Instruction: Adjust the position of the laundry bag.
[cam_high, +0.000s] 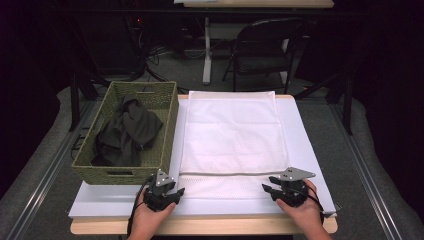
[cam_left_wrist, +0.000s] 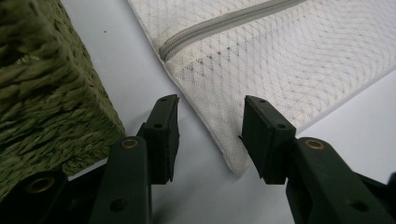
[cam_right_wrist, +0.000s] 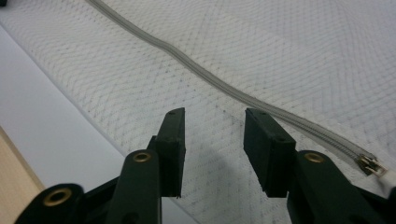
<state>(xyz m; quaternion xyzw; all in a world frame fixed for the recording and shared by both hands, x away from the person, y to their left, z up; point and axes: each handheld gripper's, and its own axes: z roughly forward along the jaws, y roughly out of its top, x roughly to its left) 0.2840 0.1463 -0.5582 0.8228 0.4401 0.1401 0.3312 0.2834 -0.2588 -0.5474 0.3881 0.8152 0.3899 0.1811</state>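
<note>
My left gripper (cam_high: 172, 192) sits at the near left corner of the white mesh laundry bag (cam_high: 232, 145), jaws spread wide and empty; in the left gripper view that corner (cam_left_wrist: 236, 161) lies flat between them, so I judge I am lined up to pinch it. My right gripper (cam_high: 272, 189) mirrors it at the near right, also wide open with nothing in it, hovering over the mesh just short of the zipper (cam_right_wrist: 219, 84). The zipper pull (cam_right_wrist: 371, 164) rests at the right end of the track, which looks closed, so opening it seems the work ahead: one claw to pin the fabric, the other to draw the pull. The bag lies spread flat on the white table cover (cam_high: 305, 145), its zipper edge toward me, likely so both claws can reach it. Farther off to the left, a green woven basket (cam_high: 165, 97) holds dark clothing (cam_high: 127, 132), probably meant for the bag, and stands just beside it.
</note>
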